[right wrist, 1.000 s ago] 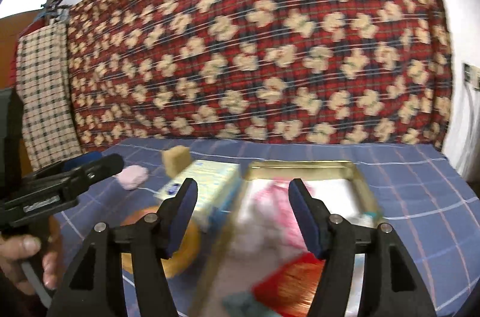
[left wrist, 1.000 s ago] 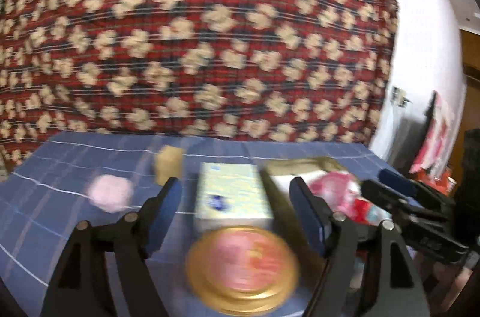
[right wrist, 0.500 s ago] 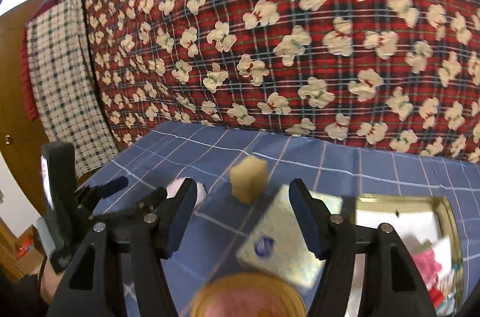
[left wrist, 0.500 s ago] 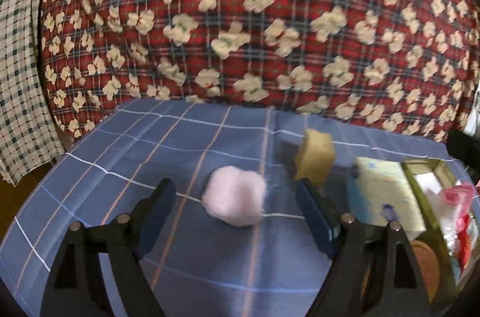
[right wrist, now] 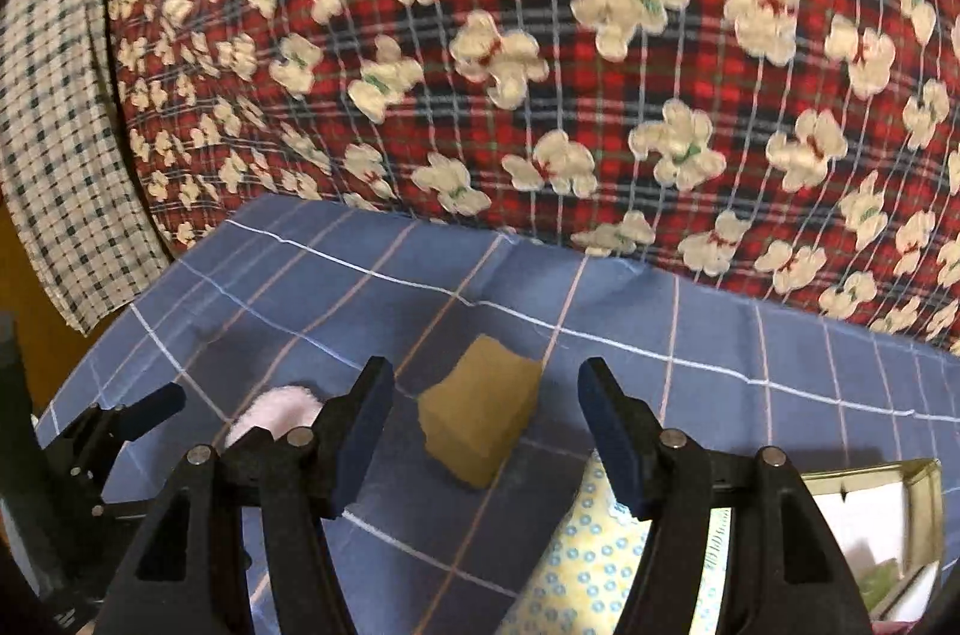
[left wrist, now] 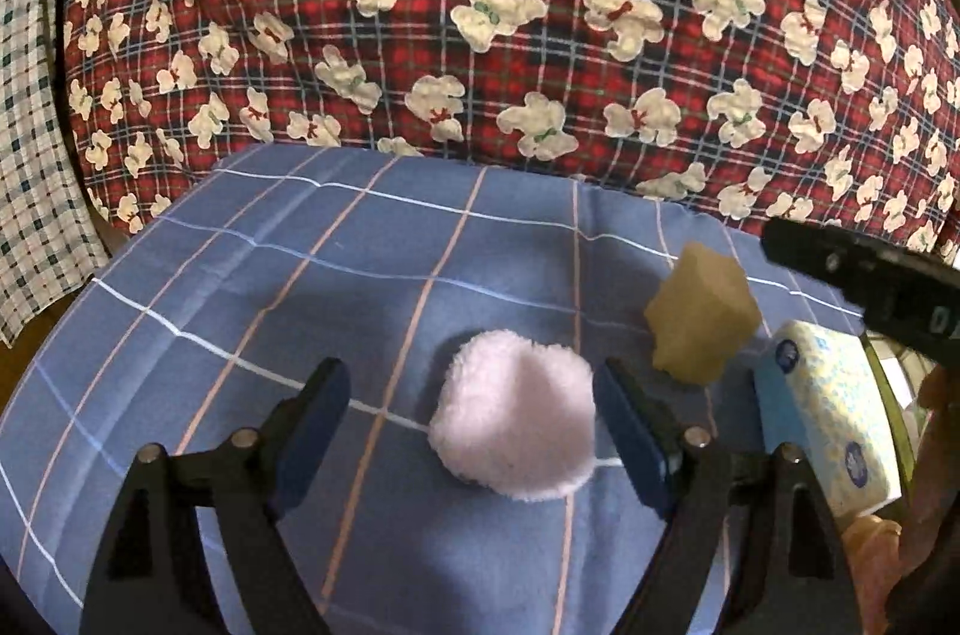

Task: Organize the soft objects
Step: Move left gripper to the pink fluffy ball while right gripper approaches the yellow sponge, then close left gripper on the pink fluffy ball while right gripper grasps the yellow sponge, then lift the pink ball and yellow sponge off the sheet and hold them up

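My left tongs [left wrist: 471,410] stood wide apart around the pink fluffy pad [left wrist: 516,416], which lay flat on the blue checked cloth [left wrist: 288,275]; the pad sat off-centre, close beside the right-hand pad of the jaws and apart from the other, and nothing was gripped. My right tongs [right wrist: 486,422] stood at a middling width and empty, framing the tan sponge block [right wrist: 477,416], which rested on the cloth a little beyond the fingertips. In the left view the sponge [left wrist: 702,314] lay at two o'clock from the pink pad, with the yellow tissue pack [left wrist: 822,413] at three o'clock beside it. The gold-rimmed tray [right wrist: 870,479] showed at four o'clock in the right view.

Likely faults from here, in my judgement: closing the left jaws off-centre could push the light pad sideways instead of pinching it; a low approach could catch the loose cloth; and the two tongs, working near each other, could collide.
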